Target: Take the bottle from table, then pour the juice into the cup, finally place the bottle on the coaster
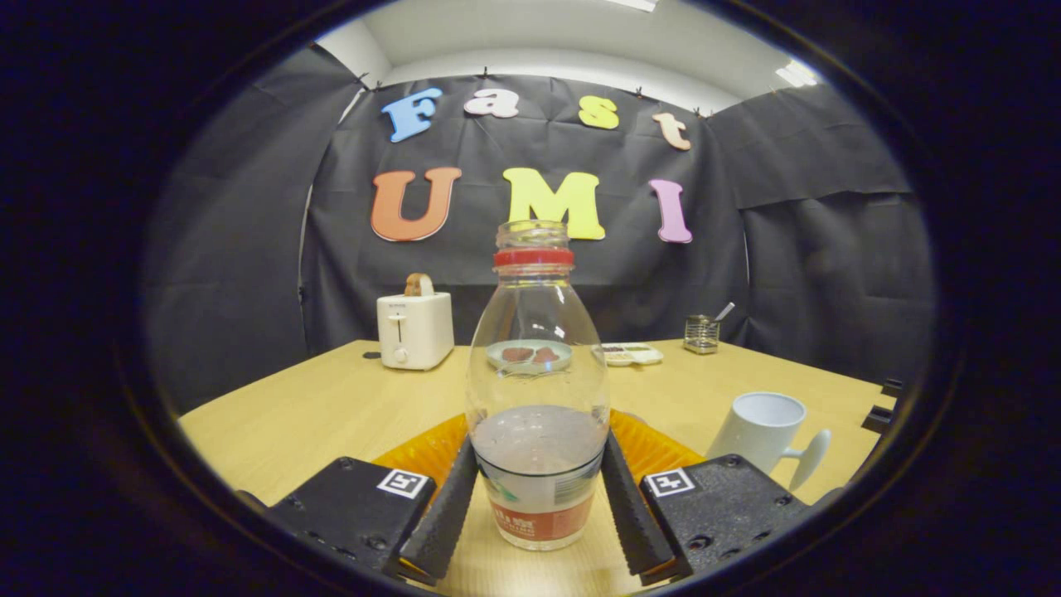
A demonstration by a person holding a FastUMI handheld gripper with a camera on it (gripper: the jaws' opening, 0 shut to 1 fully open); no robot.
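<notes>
A clear plastic bottle (537, 373) with a red neck ring and no cap stands upright between my fingers. Brownish juice fills its lower third. My gripper (539, 452) is shut on the bottle, both fingers pressing its lower sides. An orange ribbed coaster (419, 454) lies on the table just behind the bottle and is partly hidden by it. Whether the bottle's base rests on the table or hangs just above it is unclear. A white cup (761, 429), empty as far as I see, stands to the right beyond my right finger, with its handle pointing right.
On the wooden table (315, 406), a white toaster (414, 330) with a slice in it stands at the far left. A plate with food (529, 355), a small tray (632, 354) and a mesh holder with a spoon (701, 333) sit at the back.
</notes>
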